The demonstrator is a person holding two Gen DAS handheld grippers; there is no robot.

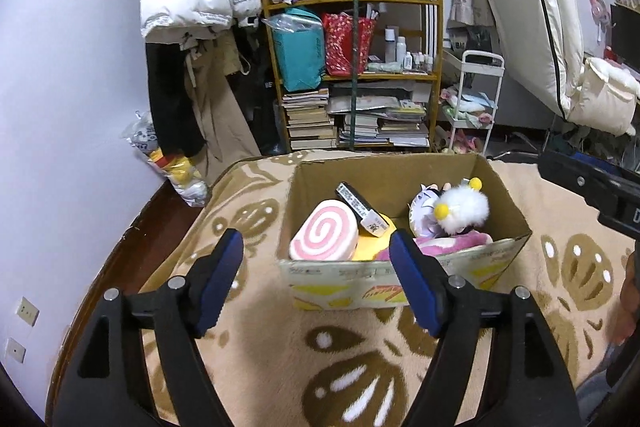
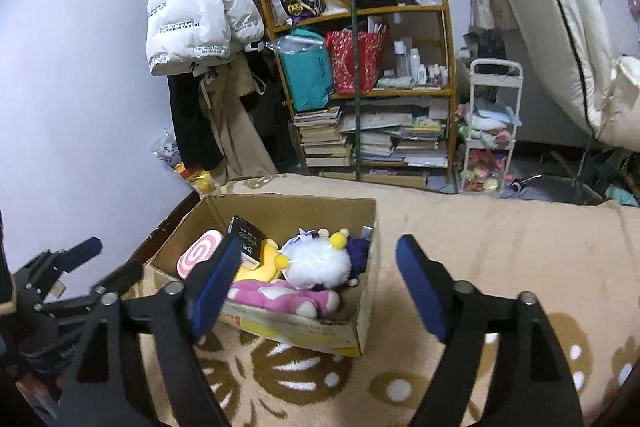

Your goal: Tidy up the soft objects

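left gripper (image 2: 84, 263) only from right wrist

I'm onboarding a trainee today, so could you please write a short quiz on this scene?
1. True or false: the left gripper holds a toy.
2. Which toy lies nearest the box's front wall? A) swirl cushion B) pink plush C) white fluffy plush
3. What does the box stand on?

Key
1. False; it is open and empty.
2. B.
3. The beige patterned blanket.
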